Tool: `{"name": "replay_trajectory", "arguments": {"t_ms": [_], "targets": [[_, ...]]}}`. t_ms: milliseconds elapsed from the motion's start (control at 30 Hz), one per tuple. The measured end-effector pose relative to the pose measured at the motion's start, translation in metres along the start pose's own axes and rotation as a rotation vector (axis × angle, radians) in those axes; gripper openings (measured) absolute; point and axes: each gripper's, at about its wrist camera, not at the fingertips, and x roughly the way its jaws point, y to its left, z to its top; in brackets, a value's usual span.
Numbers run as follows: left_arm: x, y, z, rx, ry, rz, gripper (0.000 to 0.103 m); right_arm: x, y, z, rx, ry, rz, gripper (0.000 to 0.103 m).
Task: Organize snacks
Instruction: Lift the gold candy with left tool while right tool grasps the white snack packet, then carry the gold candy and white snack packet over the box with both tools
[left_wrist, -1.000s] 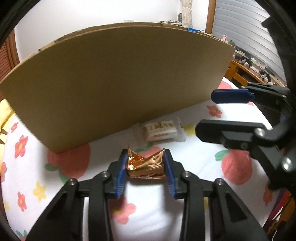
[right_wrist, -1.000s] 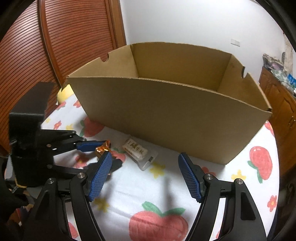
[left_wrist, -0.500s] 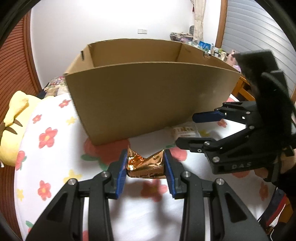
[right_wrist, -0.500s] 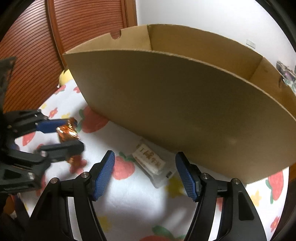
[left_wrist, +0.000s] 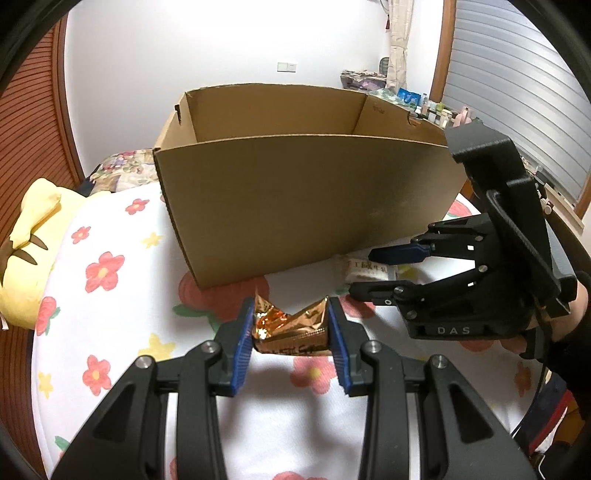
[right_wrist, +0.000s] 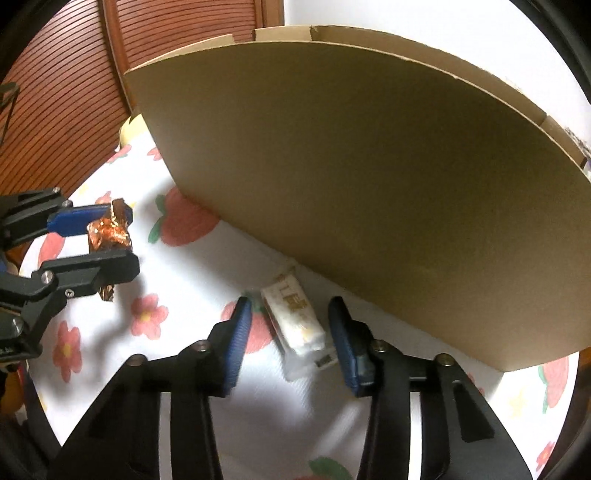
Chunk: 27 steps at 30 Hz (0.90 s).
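Note:
My left gripper (left_wrist: 291, 334) is shut on a crinkled gold-foil snack (left_wrist: 291, 330) and holds it above the tablecloth, in front of the open cardboard box (left_wrist: 306, 199). The same gripper (right_wrist: 110, 232) with the foil snack (right_wrist: 109, 230) shows at the left of the right wrist view. My right gripper (right_wrist: 290, 334) is open, its jaws on either side of a white wrapped snack (right_wrist: 295, 325) that lies on the cloth by the box's (right_wrist: 369, 184) front wall. It also shows in the left wrist view (left_wrist: 373, 271), over the white snack (left_wrist: 365, 267).
A white tablecloth (left_wrist: 122, 295) with flowers and strawberries covers the table. A yellow plush toy (left_wrist: 29, 236) lies at the left edge. Wooden slatted doors (right_wrist: 66, 92) stand behind. A cluttered dresser (left_wrist: 417, 103) stands at the back right.
My left gripper has risen and drawn back with the foil snack, so the box's inside shows. My right gripper has come down and forward around the white snack.

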Motion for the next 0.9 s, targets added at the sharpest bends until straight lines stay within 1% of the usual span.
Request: {"name": "replay_trajectory", "arguments": {"t_ms": [67, 100, 133, 200, 400, 567, 900], "targets": [[0.001, -0.001, 0.0, 0.001, 0.0, 0.002, 0.035, 0.0, 0.002, 0.0, -0.006, 0.003, -0.007, 0.029], [0.001, -0.001, -0.001, 0.0, 0.0, 0.002, 0.036, 0.0, 0.003, 0.0, -0.007, 0.005, -0.01, 0.029], [0.001, -0.001, -0.002, -0.001, 0.0, 0.0, 0.036, -0.001, 0.004, -0.001, -0.009, 0.006, -0.006, 0.023], [-0.001, -0.001, -0.003, -0.002, -0.001, 0.0, 0.036, -0.004, 0.007, -0.004, -0.018, 0.004, 0.0, 0.02], [-0.006, -0.003, -0.005, 0.004, -0.012, -0.004, 0.036, -0.013, 0.015, -0.016, -0.01, -0.008, 0.005, 0.02], [-0.014, -0.009, -0.006, 0.014, -0.025, -0.008, 0.036, -0.031, 0.022, -0.027, -0.027, -0.034, 0.004, 0.02], [-0.04, -0.027, 0.002, 0.041, -0.08, -0.015, 0.036, -0.081, 0.033, -0.034, -0.03, -0.131, 0.01, 0.02]]}}
